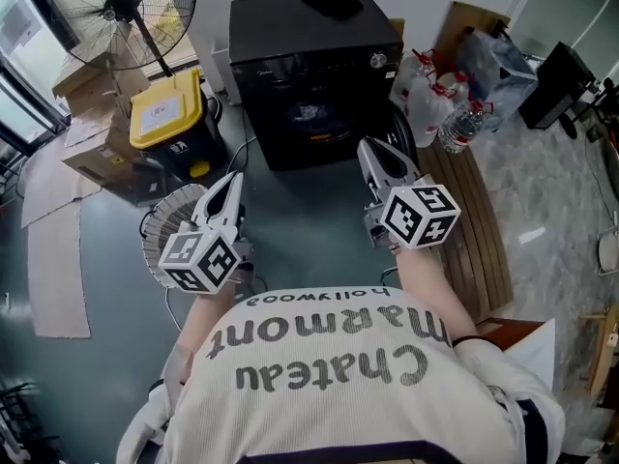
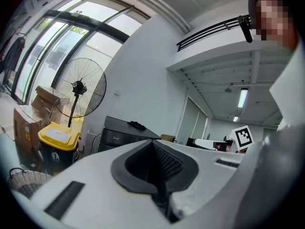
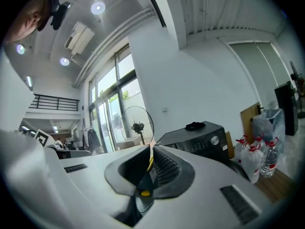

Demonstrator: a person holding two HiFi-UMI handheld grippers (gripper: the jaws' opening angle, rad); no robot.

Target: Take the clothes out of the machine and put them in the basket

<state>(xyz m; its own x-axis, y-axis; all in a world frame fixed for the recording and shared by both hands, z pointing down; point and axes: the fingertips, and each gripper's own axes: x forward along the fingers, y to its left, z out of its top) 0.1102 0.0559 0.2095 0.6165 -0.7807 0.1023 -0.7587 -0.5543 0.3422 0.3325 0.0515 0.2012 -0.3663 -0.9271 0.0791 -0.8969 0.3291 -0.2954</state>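
Basket (image 1: 162,222) sits half hidden (behind left gripper (image 1: 234,180)).

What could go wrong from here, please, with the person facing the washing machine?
Both the left tongs and the right tongs are shut; unless opened first, they would likely push the clothes deeper into the washing machine.
What looks like the open door stands just ahead of the right tongs and could be bumped.
The basket sits off to the left, so a loose garment might drop on the floor.
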